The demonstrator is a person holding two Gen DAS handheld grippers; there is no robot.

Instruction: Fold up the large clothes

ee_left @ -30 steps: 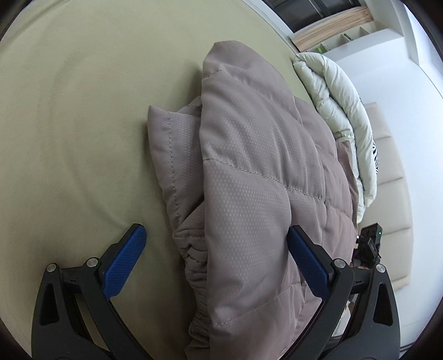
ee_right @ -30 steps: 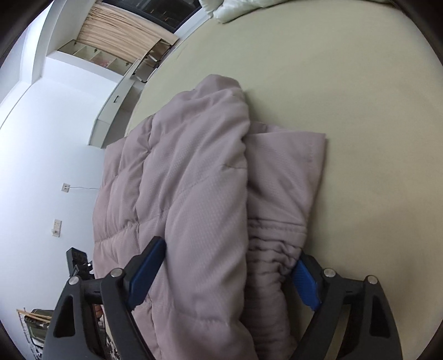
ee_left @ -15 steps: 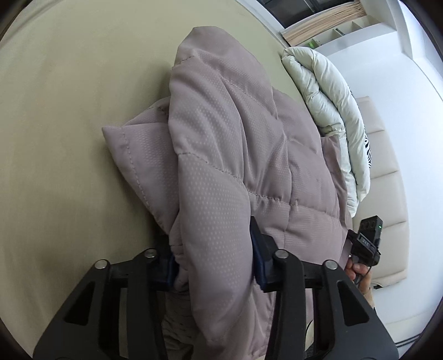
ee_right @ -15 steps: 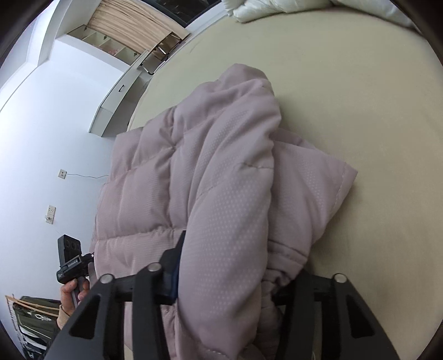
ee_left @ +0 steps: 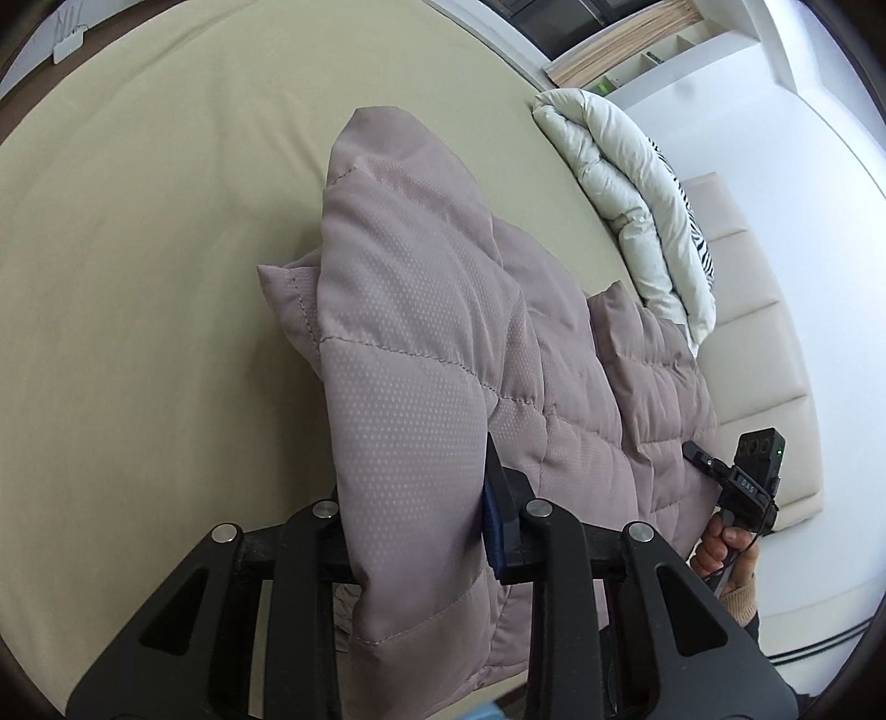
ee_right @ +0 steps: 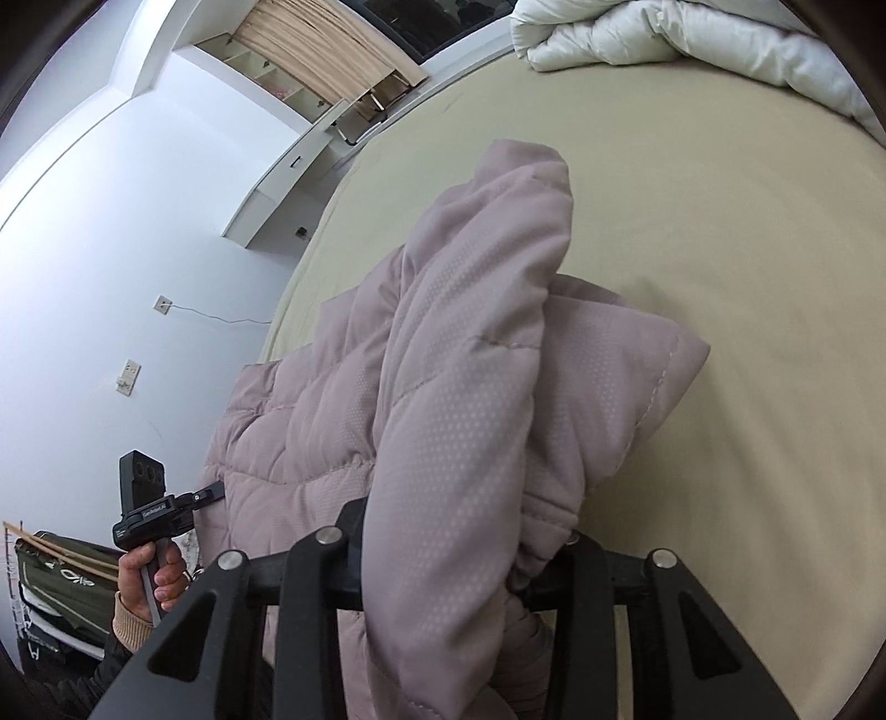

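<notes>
A mauve quilted puffer jacket [ee_left: 443, 332] lies on a beige bed [ee_left: 138, 249], partly lifted. My left gripper [ee_left: 412, 509] is shut on a thick fold at one near end of the jacket. My right gripper [ee_right: 443, 531] is shut on a thick fold at the other near end of the jacket [ee_right: 454, 387]. The fabric hides most of the pads on both grippers. Each gripper shows at the edge of the other's view, the right one [ee_left: 747, 482] and the left one [ee_right: 144, 509], each in a hand.
A white folded duvet [ee_left: 626, 183] lies at the bed's far side, also in the right wrist view [ee_right: 664, 39]. A padded cream headboard [ee_left: 758, 354] borders the bed. White walls, shelves and a desk [ee_right: 288, 171] stand beyond.
Both grippers went from open around the jacket's near folds to shut on them. The jacket's near edge has since been lifted off the bed.
</notes>
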